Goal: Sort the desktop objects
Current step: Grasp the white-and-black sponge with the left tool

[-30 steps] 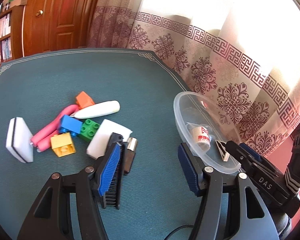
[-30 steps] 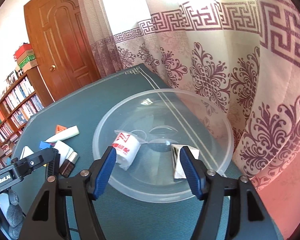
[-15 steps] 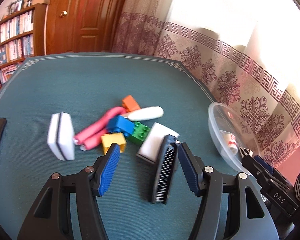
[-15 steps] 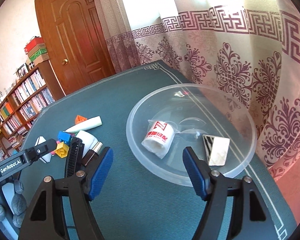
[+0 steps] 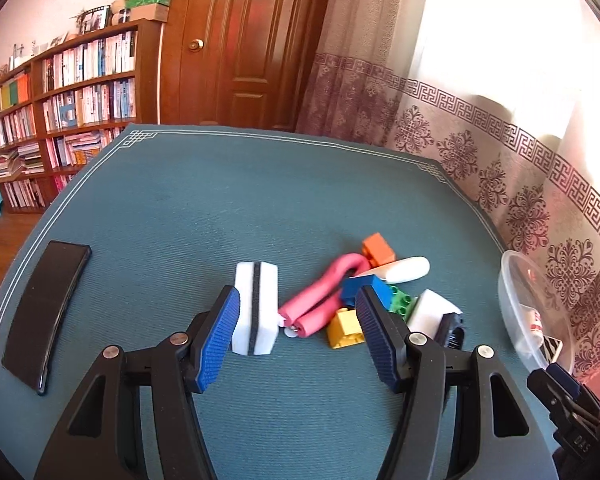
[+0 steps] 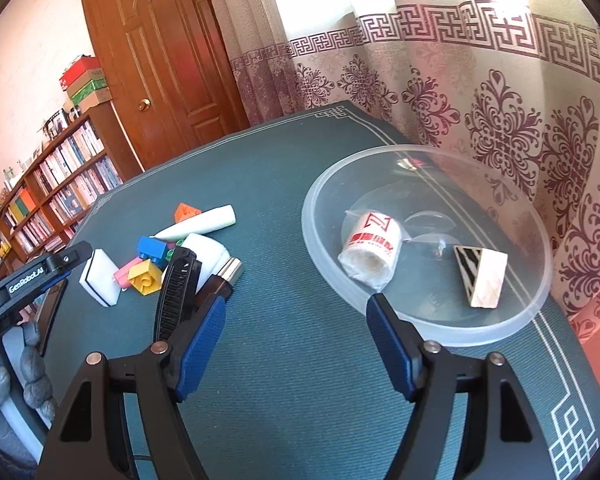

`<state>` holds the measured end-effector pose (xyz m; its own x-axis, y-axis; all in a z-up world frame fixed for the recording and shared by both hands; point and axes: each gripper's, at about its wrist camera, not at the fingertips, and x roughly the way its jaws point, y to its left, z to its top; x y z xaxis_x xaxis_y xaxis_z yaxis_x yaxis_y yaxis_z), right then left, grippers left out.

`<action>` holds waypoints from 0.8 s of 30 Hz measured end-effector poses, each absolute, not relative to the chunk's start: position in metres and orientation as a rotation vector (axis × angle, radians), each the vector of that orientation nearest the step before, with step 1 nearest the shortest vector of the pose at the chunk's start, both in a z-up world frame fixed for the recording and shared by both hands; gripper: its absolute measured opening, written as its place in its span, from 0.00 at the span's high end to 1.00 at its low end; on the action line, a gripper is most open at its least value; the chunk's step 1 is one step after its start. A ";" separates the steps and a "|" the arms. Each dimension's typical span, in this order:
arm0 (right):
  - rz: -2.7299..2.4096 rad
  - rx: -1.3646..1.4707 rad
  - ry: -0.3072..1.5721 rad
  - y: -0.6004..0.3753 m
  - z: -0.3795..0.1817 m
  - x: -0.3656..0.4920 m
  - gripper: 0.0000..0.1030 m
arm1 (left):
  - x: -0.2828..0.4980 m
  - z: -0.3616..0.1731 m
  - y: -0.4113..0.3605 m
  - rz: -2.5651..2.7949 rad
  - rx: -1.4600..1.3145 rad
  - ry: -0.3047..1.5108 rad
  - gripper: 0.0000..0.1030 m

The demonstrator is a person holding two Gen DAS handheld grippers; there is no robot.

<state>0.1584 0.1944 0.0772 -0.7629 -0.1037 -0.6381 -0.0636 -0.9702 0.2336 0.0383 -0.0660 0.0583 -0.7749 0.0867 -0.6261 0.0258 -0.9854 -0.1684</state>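
Observation:
A pile lies on the teal table (image 5: 228, 208): a white sponge with a black stripe (image 5: 256, 308), a pink foam tube (image 5: 316, 304), yellow (image 5: 344, 328), blue (image 5: 364, 288), green (image 5: 402, 304) and orange (image 5: 378, 248) bricks, a white tube (image 5: 406, 270) and a black comb (image 5: 452, 330). My left gripper (image 5: 296, 336) hangs open just short of the pile, its left pad beside the sponge. My right gripper (image 6: 296, 344) is open over bare cloth, between the comb (image 6: 176, 288) and the clear bowl (image 6: 420, 152). In the bowl lie a wrapped paper roll (image 6: 370, 248) and a striped block (image 6: 480, 276).
A black phone (image 5: 46, 316) lies near the table's left edge. A brown and silver tube (image 6: 224, 276) rests beside the comb. A patterned curtain (image 6: 500, 120) hangs close behind the bowl. Bookshelves (image 5: 72, 100) and a wooden door (image 5: 252, 40) stand beyond the table.
The left gripper swung left, from the comb and bowl to the sponge and bricks; the phone came into view. The right gripper drew back from the bowl and leftward, its jaws a little wider.

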 end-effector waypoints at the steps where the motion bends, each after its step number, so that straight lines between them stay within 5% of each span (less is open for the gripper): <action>1: -2.900 1.077 -0.372 0.192 0.077 0.158 0.25 | 0.035 0.056 -0.068 2.920 -1.054 -0.266 0.38; 23: -2.723 1.160 -0.369 0.149 0.062 0.142 0.24 | 0.006 0.011 -0.097 2.874 -1.221 -0.433 0.38; 24: -2.713 1.167 -0.377 0.148 0.061 0.141 0.24 | 0.006 0.009 -0.098 2.872 -1.218 -0.444 0.44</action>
